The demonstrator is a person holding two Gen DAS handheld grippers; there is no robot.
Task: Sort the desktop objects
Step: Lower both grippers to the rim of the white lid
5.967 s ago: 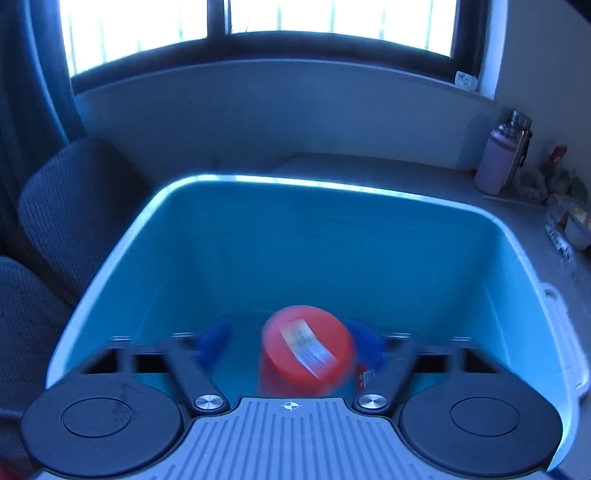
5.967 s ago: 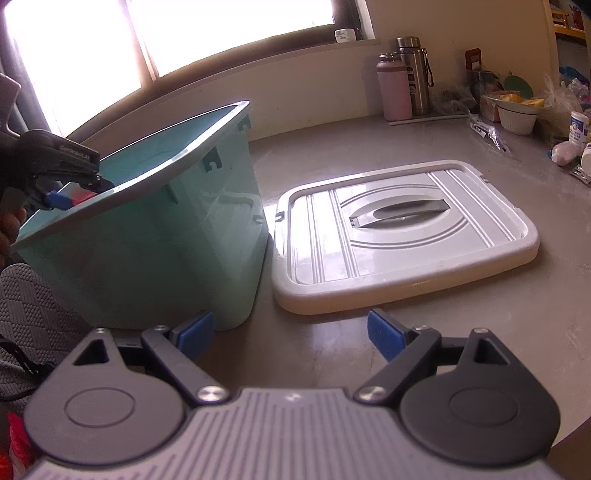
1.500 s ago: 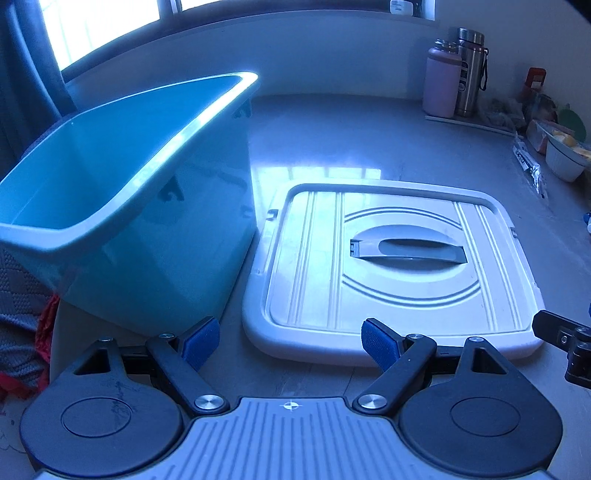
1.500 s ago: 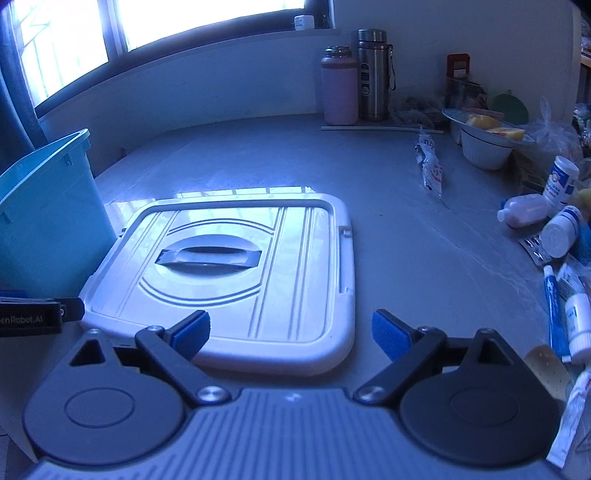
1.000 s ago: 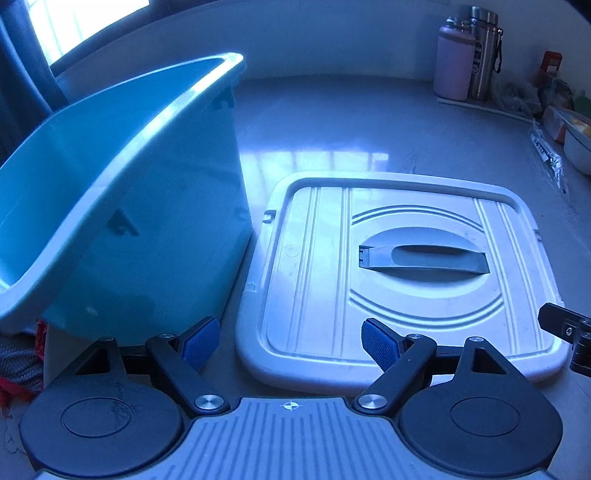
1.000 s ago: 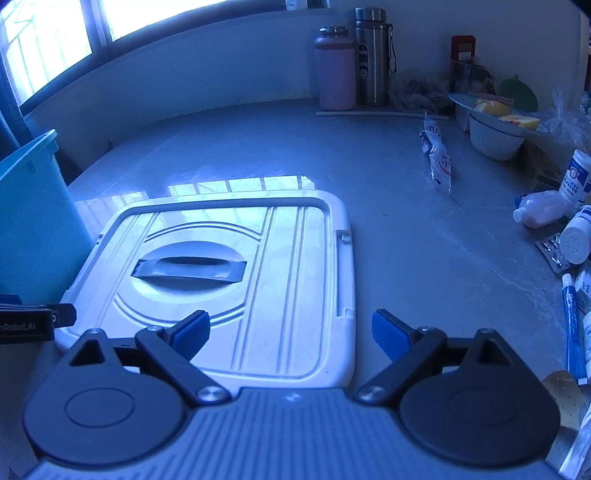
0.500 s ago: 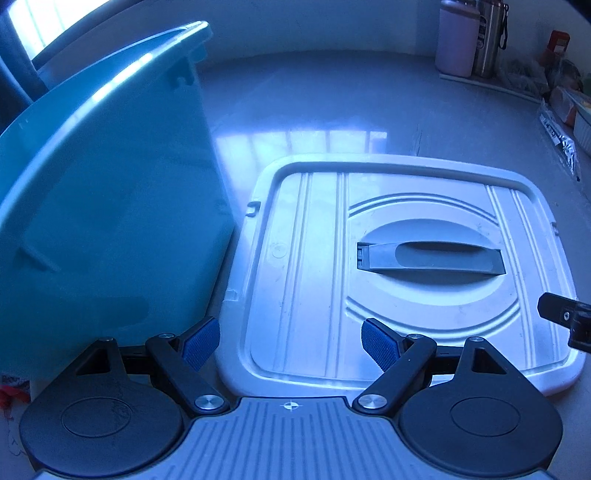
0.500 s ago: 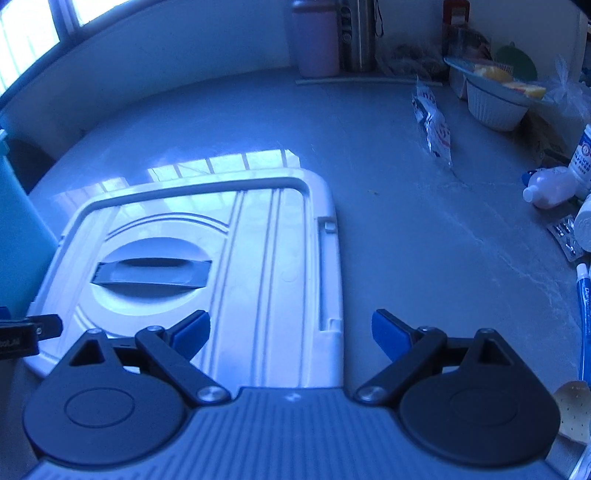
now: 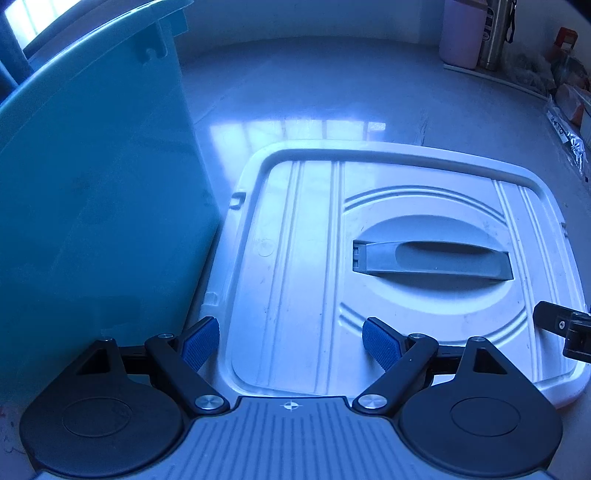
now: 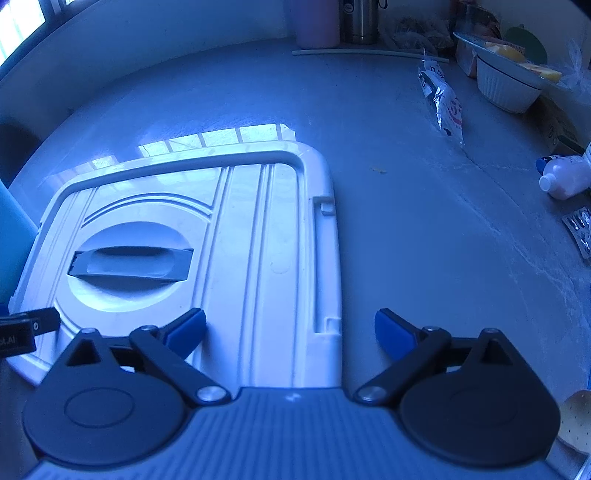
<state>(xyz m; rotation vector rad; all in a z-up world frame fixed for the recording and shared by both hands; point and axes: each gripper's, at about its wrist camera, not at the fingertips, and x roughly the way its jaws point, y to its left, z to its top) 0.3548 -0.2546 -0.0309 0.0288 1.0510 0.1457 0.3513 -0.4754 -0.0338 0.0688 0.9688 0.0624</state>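
A white bin lid with a grey handle lies flat on the grey table; it also shows in the right wrist view. A teal storage bin stands to its left. My left gripper is open and empty, low over the lid's near left corner. My right gripper is open and empty, straddling the lid's near right edge. Part of the right gripper shows at the left wrist view's right edge.
A pink bottle and a steel flask stand at the back. A snack packet, a white bowl, a small white bottle and blister packs lie at the right.
Both grippers have moved forward and down toward the lid, which now fills more of each view. The left gripper let go of a red container in the bin earlier.
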